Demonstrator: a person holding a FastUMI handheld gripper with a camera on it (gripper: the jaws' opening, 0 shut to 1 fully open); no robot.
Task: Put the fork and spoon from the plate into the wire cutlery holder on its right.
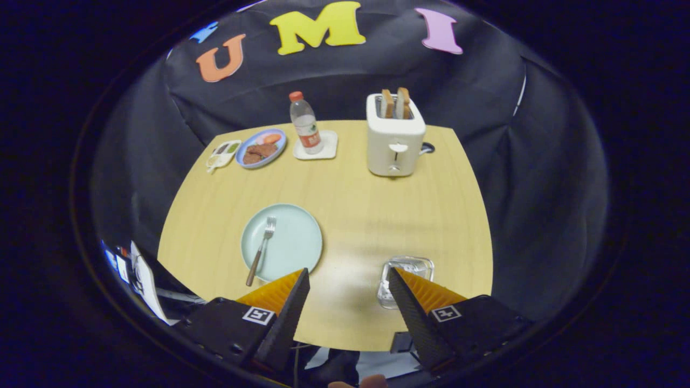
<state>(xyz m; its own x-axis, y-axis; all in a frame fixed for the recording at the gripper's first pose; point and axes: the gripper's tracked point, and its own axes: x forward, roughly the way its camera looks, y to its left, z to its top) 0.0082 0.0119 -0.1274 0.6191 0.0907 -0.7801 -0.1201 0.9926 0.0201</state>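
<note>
A pale green plate (294,237) lies on the wooden table just beyond my left finger. A fork (261,249) with a brown handle rests on its left half, tines pointing away from me. The wire cutlery holder (408,266) stands to the right of the plate, partly hidden behind my right finger; what it holds I cannot make out. My gripper (349,272) hovers open above the near part of the table, with bare tabletop between its fingers. I cannot pick out a spoon.
At the table's far side stand a white toaster (394,140) with two slices of bread, a water bottle (305,125) on a white coaster, a blue plate of food (261,147) and a small sauce dish (223,153). Papers (141,280) lie off the table's near left.
</note>
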